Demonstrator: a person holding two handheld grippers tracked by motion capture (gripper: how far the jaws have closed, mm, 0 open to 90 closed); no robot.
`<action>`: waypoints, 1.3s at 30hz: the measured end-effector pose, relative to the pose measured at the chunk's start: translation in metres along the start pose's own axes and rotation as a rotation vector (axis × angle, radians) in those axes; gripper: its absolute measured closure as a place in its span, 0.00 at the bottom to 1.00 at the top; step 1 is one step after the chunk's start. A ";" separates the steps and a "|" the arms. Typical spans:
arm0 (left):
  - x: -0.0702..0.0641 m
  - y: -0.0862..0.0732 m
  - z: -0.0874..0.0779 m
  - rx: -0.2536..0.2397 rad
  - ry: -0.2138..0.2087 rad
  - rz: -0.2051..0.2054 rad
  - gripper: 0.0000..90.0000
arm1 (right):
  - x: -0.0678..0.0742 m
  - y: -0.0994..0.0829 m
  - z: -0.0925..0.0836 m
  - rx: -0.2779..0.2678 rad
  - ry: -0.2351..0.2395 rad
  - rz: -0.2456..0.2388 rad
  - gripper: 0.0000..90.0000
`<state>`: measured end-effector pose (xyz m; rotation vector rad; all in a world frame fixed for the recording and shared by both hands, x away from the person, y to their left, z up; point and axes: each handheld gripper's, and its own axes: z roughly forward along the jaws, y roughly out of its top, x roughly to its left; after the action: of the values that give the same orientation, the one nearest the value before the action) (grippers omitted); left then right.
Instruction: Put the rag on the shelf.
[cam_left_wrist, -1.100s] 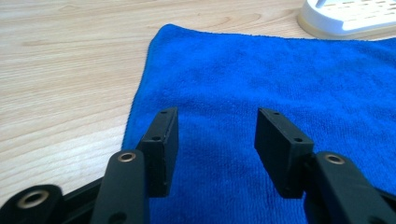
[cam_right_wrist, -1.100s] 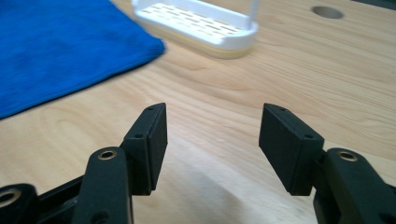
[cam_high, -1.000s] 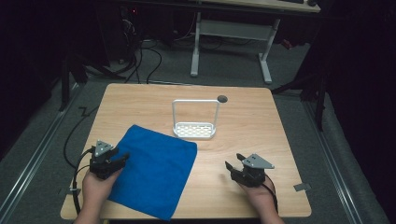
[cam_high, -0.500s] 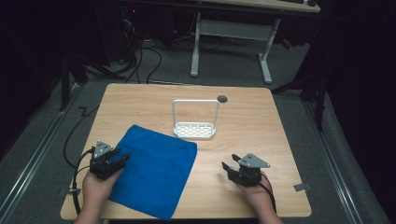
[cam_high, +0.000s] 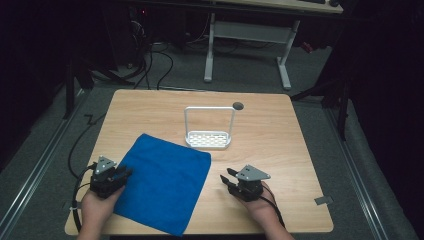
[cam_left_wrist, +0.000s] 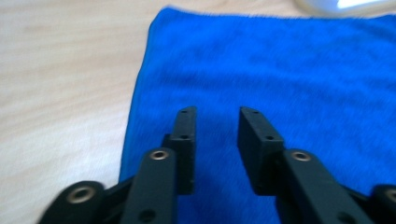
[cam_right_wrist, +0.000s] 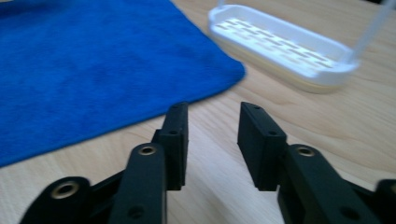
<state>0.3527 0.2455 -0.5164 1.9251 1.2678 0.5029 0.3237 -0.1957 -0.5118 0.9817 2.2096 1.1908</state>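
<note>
One white slotted tray with a tall wire handle stands near the middle of the worktop; nothing lies in it. In the right gripper view the handle's top is cut off by the frame edge.

Blue cloth lies flat on the near left part of the worktop, set diagonally: one corner points at the tray's base, and the long axis runs from far left toward the near edge. Its near corner reaches the worktop's edge in the high view.

Left tool sits over the cloth's left edge, jaws part open with only cloth beneath the gap, having just been closing. Right tool hovers over bare wood just right of the cloth, jaws likewise part open, just closing, gripping nothing.
</note>
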 end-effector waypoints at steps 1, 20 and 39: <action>0.002 -0.002 -0.001 0.011 -0.003 -0.001 0.81 | 0.003 0.002 0.005 0.010 0.023 -0.002 0.75; -0.005 -0.022 -0.006 0.085 -0.011 0.056 0.97 | 0.056 0.019 0.059 0.173 0.228 -0.133 1.00; -0.073 -0.028 -0.009 0.122 -0.201 0.166 0.96 | 0.011 -0.007 0.016 0.223 0.144 -0.058 1.00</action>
<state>0.2987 0.1895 -0.5263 2.1356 1.0367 0.3111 0.3249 -0.1813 -0.5264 0.9346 2.5095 1.0357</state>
